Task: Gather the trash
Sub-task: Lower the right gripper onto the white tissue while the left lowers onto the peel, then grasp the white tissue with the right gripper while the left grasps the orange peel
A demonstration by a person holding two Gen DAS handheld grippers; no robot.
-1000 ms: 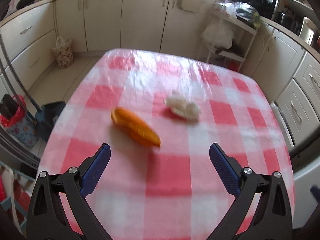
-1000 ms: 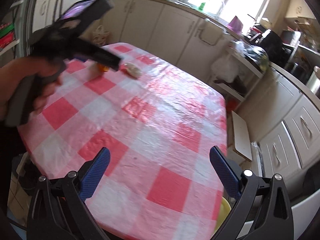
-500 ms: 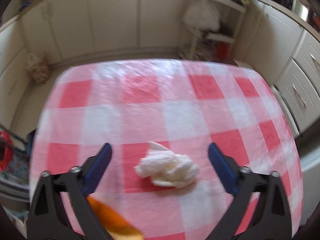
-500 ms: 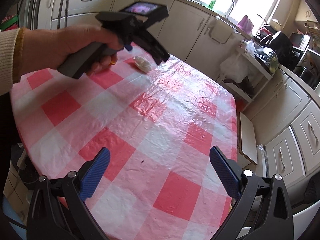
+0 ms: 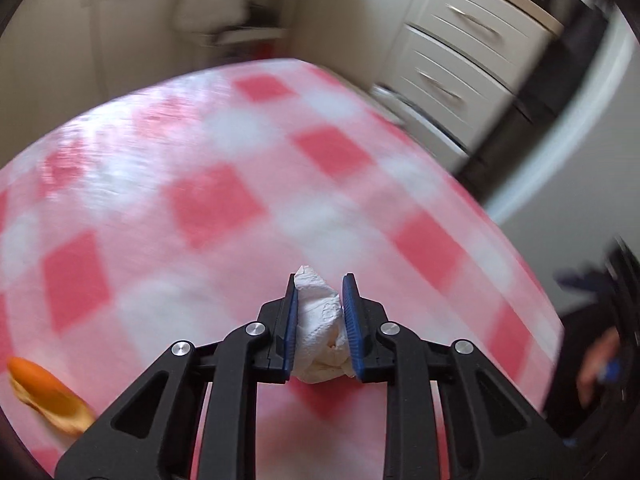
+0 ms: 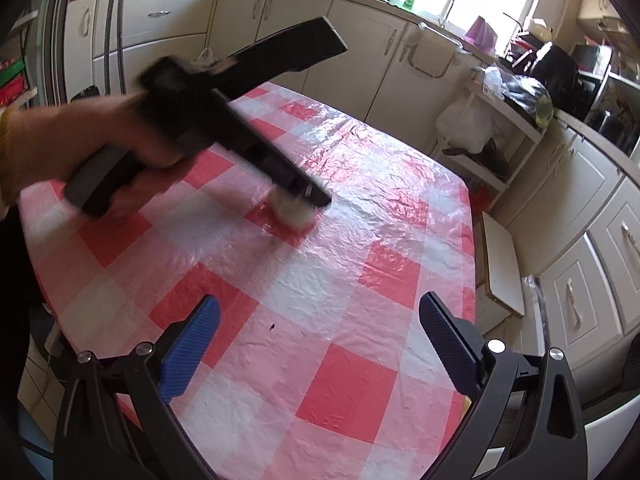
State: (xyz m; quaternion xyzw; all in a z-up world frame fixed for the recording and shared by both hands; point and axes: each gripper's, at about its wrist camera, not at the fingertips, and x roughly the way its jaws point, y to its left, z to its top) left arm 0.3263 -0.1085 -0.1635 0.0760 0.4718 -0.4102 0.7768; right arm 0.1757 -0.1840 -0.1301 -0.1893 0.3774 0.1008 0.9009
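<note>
My left gripper (image 5: 319,286) is shut on a crumpled white paper tissue (image 5: 320,328), held between its blue pads just above the red-and-white checked tablecloth (image 5: 216,200). In the right wrist view the left gripper (image 6: 308,196) shows blurred over the table's middle, with the tissue (image 6: 294,212) at its tip. An orange peel (image 5: 44,394) lies on the cloth at the lower left of the left wrist view. My right gripper (image 6: 318,322) is open and empty above the table's near edge.
Cream kitchen cabinets (image 6: 360,40) run along the walls behind the table (image 6: 360,264). A white shelf rack (image 6: 492,132) with bags stands past the far right corner. Drawers (image 5: 452,56) stand to the right. A small white stool (image 6: 500,268) stands by the table's right side.
My left gripper has closed on the white tissue and swung right across the table, leaving the orange peel behind at the left. The right gripper has stayed open and nearly still.
</note>
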